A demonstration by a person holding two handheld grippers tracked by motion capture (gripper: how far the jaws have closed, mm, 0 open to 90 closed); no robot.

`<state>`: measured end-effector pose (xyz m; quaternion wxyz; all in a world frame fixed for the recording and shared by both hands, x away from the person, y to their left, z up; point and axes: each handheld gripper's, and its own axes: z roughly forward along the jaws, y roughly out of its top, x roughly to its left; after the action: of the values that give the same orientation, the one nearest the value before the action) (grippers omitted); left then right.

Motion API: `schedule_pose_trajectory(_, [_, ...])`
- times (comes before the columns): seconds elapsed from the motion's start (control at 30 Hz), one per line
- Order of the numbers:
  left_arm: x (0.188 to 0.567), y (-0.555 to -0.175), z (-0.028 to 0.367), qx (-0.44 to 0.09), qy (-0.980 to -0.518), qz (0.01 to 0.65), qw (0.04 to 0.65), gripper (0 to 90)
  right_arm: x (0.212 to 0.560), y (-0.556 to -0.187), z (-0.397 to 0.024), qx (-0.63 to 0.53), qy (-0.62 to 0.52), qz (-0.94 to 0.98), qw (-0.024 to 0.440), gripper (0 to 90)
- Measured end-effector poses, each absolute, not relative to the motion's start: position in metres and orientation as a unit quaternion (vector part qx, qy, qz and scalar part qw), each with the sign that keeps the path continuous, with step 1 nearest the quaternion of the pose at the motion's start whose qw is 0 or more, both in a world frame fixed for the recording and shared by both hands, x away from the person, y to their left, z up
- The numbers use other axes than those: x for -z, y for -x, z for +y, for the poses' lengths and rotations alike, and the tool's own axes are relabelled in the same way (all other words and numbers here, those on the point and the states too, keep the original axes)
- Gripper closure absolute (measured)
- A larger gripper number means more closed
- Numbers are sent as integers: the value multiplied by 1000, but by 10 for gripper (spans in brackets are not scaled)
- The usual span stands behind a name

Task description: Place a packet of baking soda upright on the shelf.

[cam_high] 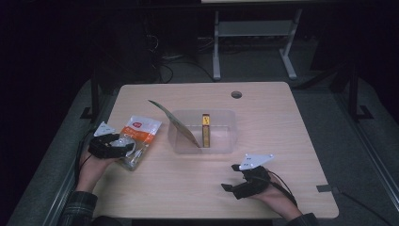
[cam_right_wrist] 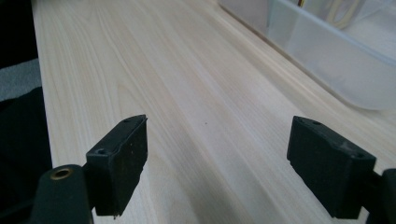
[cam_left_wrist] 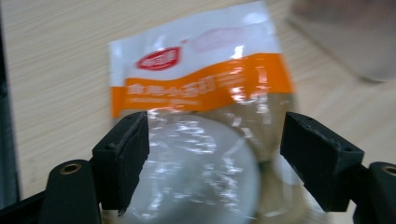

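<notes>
- The pouch lies flat near the left edge of the surface, between that edge and the clear bin, close beside the bin but apart from it.
- The left gripper sits over the pouch's near, clear end; in the left gripper view its fingers stand apart on either side of the pouch, and the blur hides whether the pads touch the film.
- The pouch has a white top, an orange band across the middle and a see-through lower part with something pale and rounded inside.
- A red oval logo sits on the white part and white characters run along the orange band; both are too blurred to read.
- The right gripper rests low near the front edge of the surface, well apart from the pouch, its fingers spread wide with bare wood between them.
- In the right gripper view, the bin lies ahead and to the right, with a broad stretch of open wood before it.
- The bin stands at the middle of the surface; a thin card leans out over its left rim and a narrow yellow box stands on edge inside.
- The right half and the far strip of the surface lie open, apart from a round cable hole near the far edge.
</notes>
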<state>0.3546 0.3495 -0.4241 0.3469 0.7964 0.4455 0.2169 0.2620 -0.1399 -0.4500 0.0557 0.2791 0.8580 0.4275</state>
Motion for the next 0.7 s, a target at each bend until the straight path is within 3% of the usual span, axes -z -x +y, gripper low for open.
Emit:
schedule_pose_trajectory(0.23, [434,-385,367,-206,-786,478,334,202,452,-263,-137,-420,-280,861,56,196])
schedule_pose_trajectory(0.4, [446,-407,369,-165,-796,495,307,179,451,-263,-136,-422,-282,860,55,196])
schedule_pose_trajectory(0.57, [456,-413,377,-119,-787,514,320,209,451,-264,-138,-424,-283,858,59,196])
schedule_pose_trajectory(0.7, [457,-412,376,-97,-796,499,329,343,451,-264,-139,-425,-283,858,61,196])
